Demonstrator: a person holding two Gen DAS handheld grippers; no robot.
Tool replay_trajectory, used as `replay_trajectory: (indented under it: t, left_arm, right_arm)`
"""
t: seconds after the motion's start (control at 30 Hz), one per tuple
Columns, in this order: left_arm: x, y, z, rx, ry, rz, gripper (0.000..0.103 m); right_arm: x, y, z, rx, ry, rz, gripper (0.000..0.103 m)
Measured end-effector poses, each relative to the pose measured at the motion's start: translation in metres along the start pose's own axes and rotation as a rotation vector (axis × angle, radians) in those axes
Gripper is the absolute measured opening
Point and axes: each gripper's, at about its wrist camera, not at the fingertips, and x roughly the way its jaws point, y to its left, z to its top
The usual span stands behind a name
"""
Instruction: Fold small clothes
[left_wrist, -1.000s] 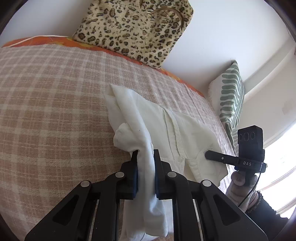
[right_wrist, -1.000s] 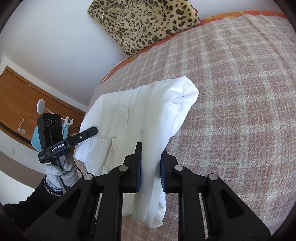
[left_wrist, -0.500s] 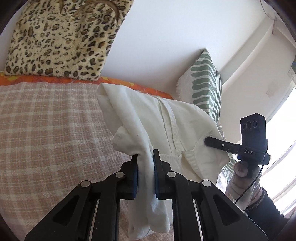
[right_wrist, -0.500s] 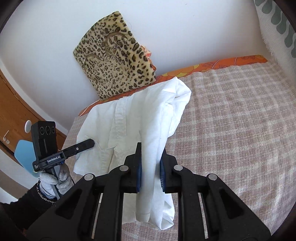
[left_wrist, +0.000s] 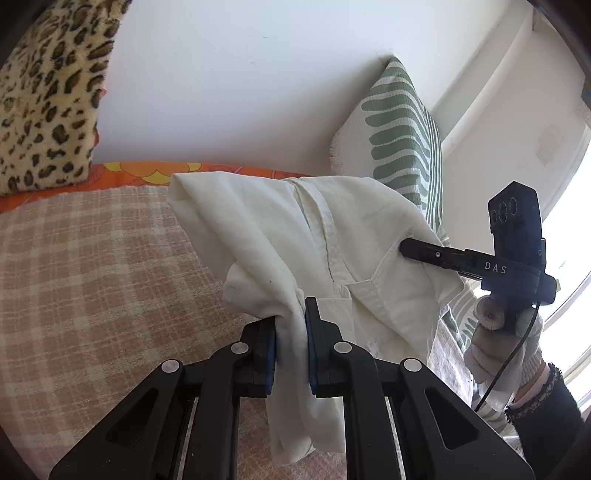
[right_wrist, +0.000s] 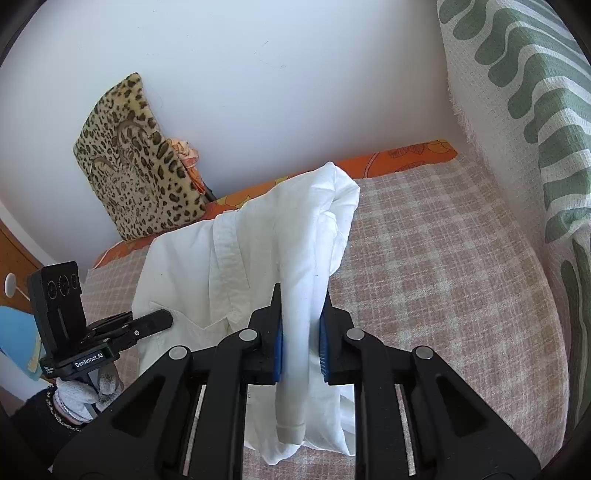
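A small white shirt (left_wrist: 295, 236) with a button placket hangs in the air above the checked bed cover (left_wrist: 92, 280). My left gripper (left_wrist: 290, 325) is shut on one bunched part of it. My right gripper (right_wrist: 300, 325) is shut on another bunched part, and the shirt (right_wrist: 258, 251) spreads between them. In the left wrist view the right gripper (left_wrist: 406, 248) pinches the shirt's right side. In the right wrist view the left gripper (right_wrist: 166, 319) pinches its left side. Loose cloth hangs below both jaws.
A leopard-print cushion (right_wrist: 136, 162) leans on the white wall at the back. A green-patterned white pillow (left_wrist: 402, 136) stands at the bed's right end. An orange sheet edge (left_wrist: 122, 173) runs along the wall. A wooden door (right_wrist: 14, 258) is at far left.
Both grippers have lifted the shirt off the bed and tilted up; the wall and pillows now fill more of each view. The grips have not changed.
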Motion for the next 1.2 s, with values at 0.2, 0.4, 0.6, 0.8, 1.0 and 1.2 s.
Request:
replay_trajectory:
  t: [0.2,0.4,0.6,0.8,1.0,1.2]
  left_arm:
    - [0.027,-0.007,-0.002,-0.023,0.019,-0.017,0.011]
    - [0.034,-0.003,0.0,-0.041,0.048,0.057,0.013]
    - [0.015,-0.008,-0.003,0.044,0.05,0.186,0.023]
    - [-0.021,-0.016,-0.01,0.089,0.012,0.24,0.054]
    - [-0.065,-0.041,-0.019,0.16,-0.051,0.264,0.069]
    - [-0.103,-0.065,-0.036,0.216,-0.116,0.274,0.079]
  right_arm:
    - [0.01,-0.03,0.0,0.018,0.032,-0.08,0.016]
    - [0.026,-0.05,-0.006,0.072,0.066,-0.189,0.02]
    - [0.016,-0.035,-0.004,0.018,0.04,-0.339,0.054]
    - [-0.014,-0.009,-0.006,0.027,-0.021,-0.357,0.058]
    - [-0.048,0.029,-0.021,0.018,-0.088,-0.375,0.068]
    - [-0.075,0.061,-0.045,-0.008,-0.145,-0.41,0.079]
